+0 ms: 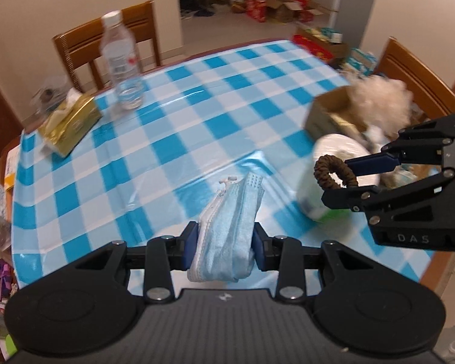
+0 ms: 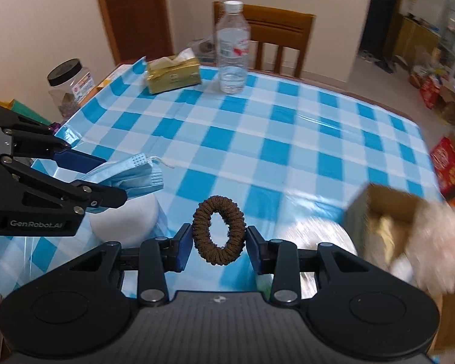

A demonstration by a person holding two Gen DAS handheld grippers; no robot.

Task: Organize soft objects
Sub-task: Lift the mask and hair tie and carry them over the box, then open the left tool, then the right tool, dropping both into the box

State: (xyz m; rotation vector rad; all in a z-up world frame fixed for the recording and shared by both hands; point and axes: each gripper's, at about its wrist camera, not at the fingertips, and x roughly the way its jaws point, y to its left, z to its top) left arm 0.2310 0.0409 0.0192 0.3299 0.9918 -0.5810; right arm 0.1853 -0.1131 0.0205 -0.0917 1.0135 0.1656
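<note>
Dining table with a blue-and-white checked tablecloth (image 2: 288, 139), wooden chairs around it, boxes piled on the floor in the next room. At the far edge there's a clear water bottle (image 2: 232, 48) standing upright and a gold tissue pack (image 2: 173, 74) just beside it.

My left gripper (image 1: 224, 247) is clamped on a folded light-blue face mask (image 1: 230, 230), held up off the cloth. My right gripper (image 2: 218, 247) is squeezing a brown scrunchie (image 2: 218, 230) between its pads, ring standing upright, also in the air.

Below the grippers there's a white paper roll (image 1: 333, 163) on the table, and near it on the right a cardboard box (image 1: 333, 112) with a fluffy cream-coloured thing (image 1: 382, 100) sitting at its edge, pretty blurred on my feed.
</note>
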